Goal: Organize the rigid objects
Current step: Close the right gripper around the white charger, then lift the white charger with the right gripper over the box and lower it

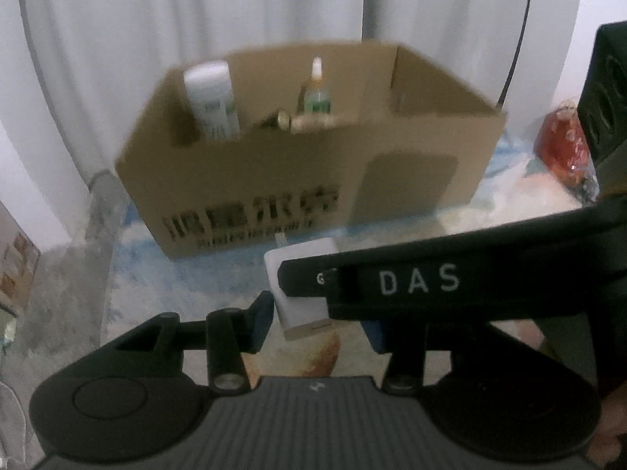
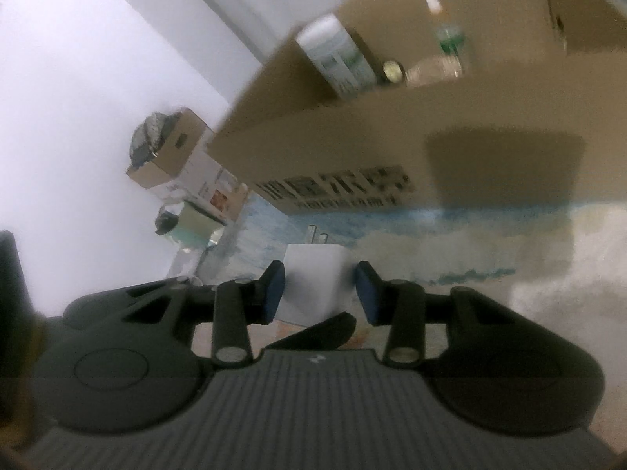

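A white plug adapter (image 1: 305, 317) hangs just above the tabletop, its prongs toward the cardboard box (image 1: 274, 172). My left gripper (image 1: 317, 325) has its blue pads on the adapter's two sides and is shut on it. A finger (image 1: 415, 282) of my right gripper, marked DAS, crosses over the adapter from the right. In the right wrist view the same adapter (image 2: 313, 286) sits between the pads of my right gripper (image 2: 319, 290), which is shut on it, and one left finger (image 2: 317, 333) lies under it. The box holds a white bottle (image 1: 211, 98), a dropper bottle (image 1: 317, 94) and a lying gold-capped bottle (image 1: 309, 121).
The box stands on a blue-and-white patterned cloth (image 1: 176, 282) in front of white curtains. A red bag (image 1: 560, 149) lies to the box's right. Smaller cardboard boxes (image 2: 168, 156) are stacked against the wall at the left.
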Demonstrator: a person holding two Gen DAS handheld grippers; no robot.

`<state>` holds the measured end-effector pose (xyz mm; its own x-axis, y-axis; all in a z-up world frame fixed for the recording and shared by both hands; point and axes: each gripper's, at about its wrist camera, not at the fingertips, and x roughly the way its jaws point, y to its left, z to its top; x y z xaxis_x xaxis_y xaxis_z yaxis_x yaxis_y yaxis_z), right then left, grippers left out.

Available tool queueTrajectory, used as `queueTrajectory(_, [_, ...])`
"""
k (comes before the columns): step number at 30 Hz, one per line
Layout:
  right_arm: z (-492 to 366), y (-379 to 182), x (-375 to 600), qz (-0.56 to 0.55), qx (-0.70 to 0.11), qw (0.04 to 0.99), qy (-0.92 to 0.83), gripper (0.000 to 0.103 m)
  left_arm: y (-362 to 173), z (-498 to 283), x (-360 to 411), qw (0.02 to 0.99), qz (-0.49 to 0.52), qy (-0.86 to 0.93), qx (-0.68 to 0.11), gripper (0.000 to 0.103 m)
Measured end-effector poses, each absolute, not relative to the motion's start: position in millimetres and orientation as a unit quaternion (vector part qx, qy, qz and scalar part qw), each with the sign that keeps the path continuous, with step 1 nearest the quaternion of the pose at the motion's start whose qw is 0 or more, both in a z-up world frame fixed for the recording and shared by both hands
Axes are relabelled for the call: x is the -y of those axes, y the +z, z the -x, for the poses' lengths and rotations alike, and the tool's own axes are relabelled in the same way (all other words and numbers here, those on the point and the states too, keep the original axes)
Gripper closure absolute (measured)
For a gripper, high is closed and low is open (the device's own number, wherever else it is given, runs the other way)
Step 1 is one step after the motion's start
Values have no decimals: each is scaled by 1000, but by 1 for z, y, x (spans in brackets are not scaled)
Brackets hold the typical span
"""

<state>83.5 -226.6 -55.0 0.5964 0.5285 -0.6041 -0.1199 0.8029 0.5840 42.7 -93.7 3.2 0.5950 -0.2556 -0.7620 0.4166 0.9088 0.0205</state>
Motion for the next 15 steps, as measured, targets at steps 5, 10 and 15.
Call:
queueTrajectory(5, [-66,1,232,-209,-334,900,187,63,52,-38,105,912,-105,-195,-345,54])
queueTrajectory(10, [-83,46,261,-198,-284,920,185,63,95,-66,135,927,-128,-203,-288,54])
queueTrajectory(15, [-132,69,304,-184,-278,929,162,63,109,-124,174,919,-136,-234,-285,54])
